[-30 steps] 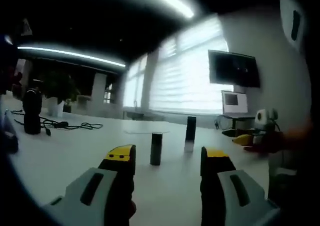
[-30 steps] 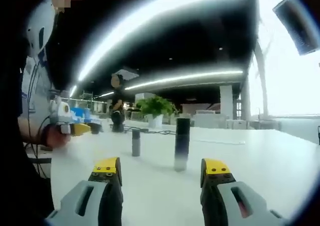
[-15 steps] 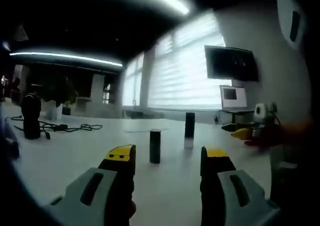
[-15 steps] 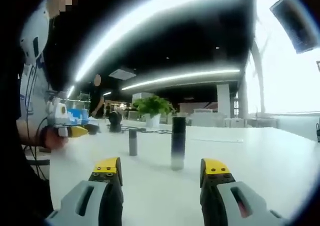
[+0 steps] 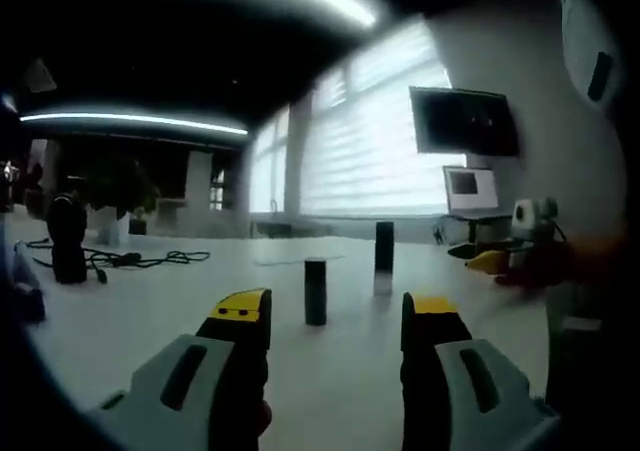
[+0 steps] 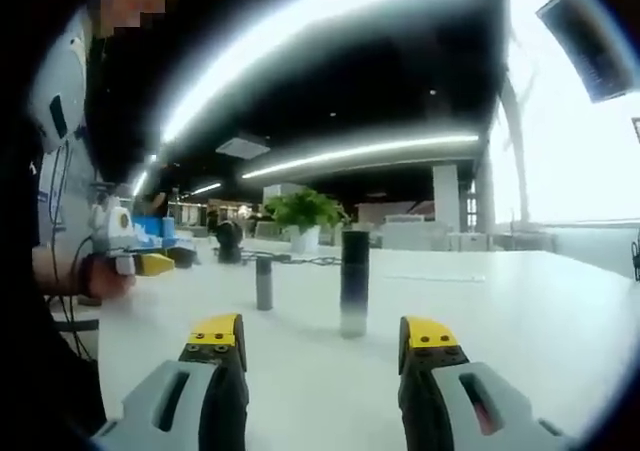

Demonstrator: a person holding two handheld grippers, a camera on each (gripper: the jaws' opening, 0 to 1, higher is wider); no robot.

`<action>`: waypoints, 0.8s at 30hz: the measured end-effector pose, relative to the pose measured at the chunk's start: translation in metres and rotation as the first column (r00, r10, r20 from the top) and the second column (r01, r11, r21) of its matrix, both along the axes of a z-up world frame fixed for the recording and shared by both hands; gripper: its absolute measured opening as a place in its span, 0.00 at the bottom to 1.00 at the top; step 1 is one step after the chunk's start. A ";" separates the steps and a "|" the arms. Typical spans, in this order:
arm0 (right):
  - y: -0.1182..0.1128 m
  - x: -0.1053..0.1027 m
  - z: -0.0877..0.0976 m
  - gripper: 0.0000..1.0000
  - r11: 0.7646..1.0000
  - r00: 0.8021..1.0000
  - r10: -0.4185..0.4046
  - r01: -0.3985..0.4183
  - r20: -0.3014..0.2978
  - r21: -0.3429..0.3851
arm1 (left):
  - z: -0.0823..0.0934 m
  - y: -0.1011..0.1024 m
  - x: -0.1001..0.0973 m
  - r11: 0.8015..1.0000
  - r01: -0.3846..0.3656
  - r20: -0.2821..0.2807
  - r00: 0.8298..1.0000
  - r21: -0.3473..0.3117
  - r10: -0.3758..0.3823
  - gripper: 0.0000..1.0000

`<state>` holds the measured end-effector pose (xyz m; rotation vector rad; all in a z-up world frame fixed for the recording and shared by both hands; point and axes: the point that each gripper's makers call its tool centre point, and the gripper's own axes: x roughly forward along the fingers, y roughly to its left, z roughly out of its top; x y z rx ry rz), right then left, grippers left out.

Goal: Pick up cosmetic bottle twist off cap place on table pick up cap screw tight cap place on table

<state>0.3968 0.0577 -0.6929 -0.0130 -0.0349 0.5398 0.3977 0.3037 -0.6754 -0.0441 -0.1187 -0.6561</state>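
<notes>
Left gripper point(image 5: 335, 321) low over the white table point(image 5: 150, 311), yellow-tipped jaws spread apart, nothing between them. Cosmetic bottle point(image 5: 384, 258) upright on the table well ahead, clear base, dark top. Short dark cylinder point(image 5: 315, 291), probably the cap, upright nearer and left of it, apart from it. Right gripper point(image 6: 322, 343) likewise low, jaws parted and holding nothing. In the right gripper view, bottle upright ahead between the jaw tips, dark cylinder to its left, potted plant point(image 6: 303, 216) far behind.
</notes>
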 end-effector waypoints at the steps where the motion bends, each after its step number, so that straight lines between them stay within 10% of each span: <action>1: -0.001 0.000 0.001 0.54 1.000 1.000 -0.009 0.009 0.006 -0.002 | -0.001 0.000 0.000 1.000 0.001 -0.002 1.000 0.003 -0.001 0.42; 24: -0.001 -0.003 0.005 0.54 1.000 1.000 0.001 -0.002 0.025 0.024 | -0.004 -0.001 -0.002 1.000 0.010 -0.023 1.000 -0.001 -0.010 0.41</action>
